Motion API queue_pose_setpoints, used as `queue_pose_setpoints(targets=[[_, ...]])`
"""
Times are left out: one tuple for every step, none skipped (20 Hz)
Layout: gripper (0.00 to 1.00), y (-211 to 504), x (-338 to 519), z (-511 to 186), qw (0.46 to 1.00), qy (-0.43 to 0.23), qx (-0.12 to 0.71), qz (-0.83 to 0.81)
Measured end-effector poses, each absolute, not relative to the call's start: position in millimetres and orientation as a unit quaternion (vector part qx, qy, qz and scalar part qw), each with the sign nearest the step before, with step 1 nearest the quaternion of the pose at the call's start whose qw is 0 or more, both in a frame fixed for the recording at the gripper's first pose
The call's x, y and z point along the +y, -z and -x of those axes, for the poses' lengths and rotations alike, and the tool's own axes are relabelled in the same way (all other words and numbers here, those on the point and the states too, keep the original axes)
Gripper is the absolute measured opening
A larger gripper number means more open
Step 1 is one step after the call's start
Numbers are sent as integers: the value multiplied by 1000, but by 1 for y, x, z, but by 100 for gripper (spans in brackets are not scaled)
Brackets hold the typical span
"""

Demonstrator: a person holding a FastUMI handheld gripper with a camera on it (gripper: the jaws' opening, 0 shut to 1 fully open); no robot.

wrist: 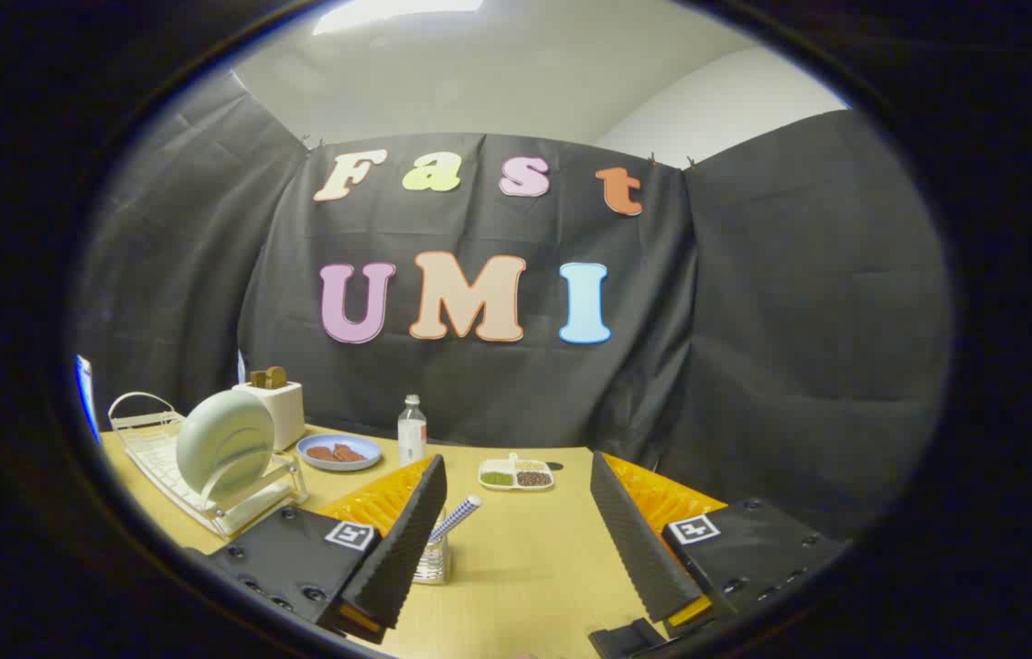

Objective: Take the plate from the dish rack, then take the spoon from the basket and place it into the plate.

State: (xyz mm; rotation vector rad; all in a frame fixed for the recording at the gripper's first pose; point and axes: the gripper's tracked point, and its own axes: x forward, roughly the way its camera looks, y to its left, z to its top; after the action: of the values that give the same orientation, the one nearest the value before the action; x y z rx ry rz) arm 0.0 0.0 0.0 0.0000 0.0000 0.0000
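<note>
Your gripper (516,540) stands wide apart, holding nothing; the plate (225,443) sits upright in the dish rack (159,448), left of the basket (432,558) with the spoon (456,518).

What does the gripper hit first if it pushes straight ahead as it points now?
Probably nothing soon: the open gripper faces bare table; farther on sits the divided snack tray. Depth is uncertain.
</note>
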Motion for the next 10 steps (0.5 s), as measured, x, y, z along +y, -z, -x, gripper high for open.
queue_pose_setpoints(targets=[[100, 0, 1, -1, 1000, 0, 1, 2], [100, 2, 2, -1, 1000, -2, 2, 4], [100, 3, 3, -2, 1000, -3, 4, 5], [100, 4, 5, -2, 1000, -4, 7, 5], [100, 5, 6, -3, 1000, -4, 9, 6], [100, 7, 6, -4, 1000, -4, 12, 6], [100, 7, 7, -4, 1000, -5, 13, 6], [100, 8, 8, -3, 1000, -5, 15, 6], [100, 8, 9, -3, 1000, -6, 16, 6], [100, 10, 9, -4, 1000, -5, 17, 8]])
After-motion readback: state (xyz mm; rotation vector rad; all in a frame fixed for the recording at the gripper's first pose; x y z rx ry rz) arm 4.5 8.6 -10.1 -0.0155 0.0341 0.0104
